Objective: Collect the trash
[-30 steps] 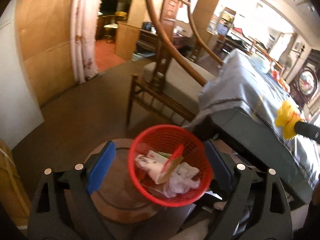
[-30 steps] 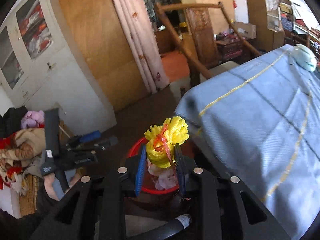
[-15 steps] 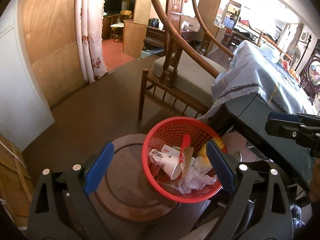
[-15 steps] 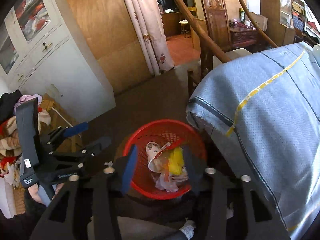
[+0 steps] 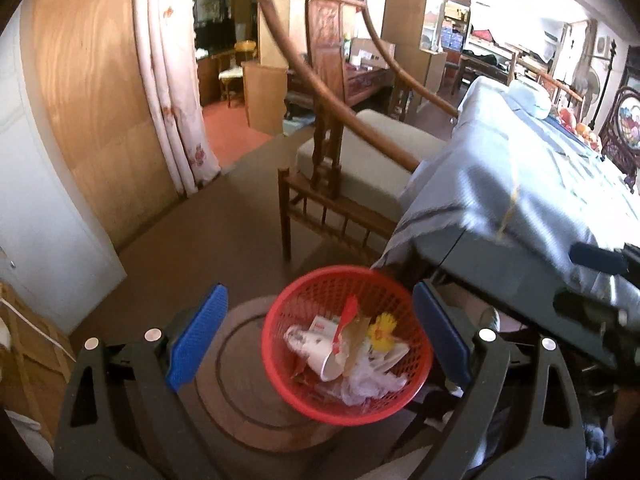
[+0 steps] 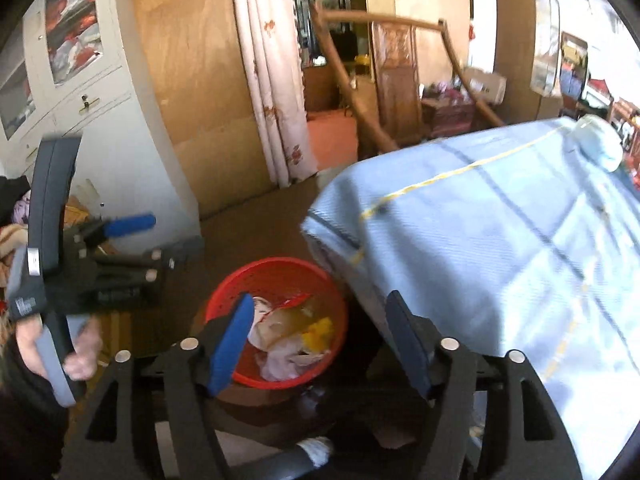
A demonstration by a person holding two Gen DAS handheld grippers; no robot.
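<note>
Both hand-held grippers, left [image 5: 320,336] and right [image 6: 320,340], gape wide, empty, over red basket [image 5: 292,392] of trash; cup [image 5: 316,350] print unreadable.

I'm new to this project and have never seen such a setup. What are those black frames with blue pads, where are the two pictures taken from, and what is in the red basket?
There is no robot here. A person holds a hand-operated gripper in each hand, and each gripper carries a wide-angle camera that looks forward along its two fingers. So the black frames with blue pads are the gripper fingers themselves.

One picture comes from the left gripper, the other from the right gripper. Both stand open and hold nothing.

Below them a red basket sits on a round wooden stool. In it lie a paper cup, a red spoon, a yellow flower-like piece and crumpled clear plastic. Beside it stands a table under a blue cloth, with a wooden chair behind.
</note>
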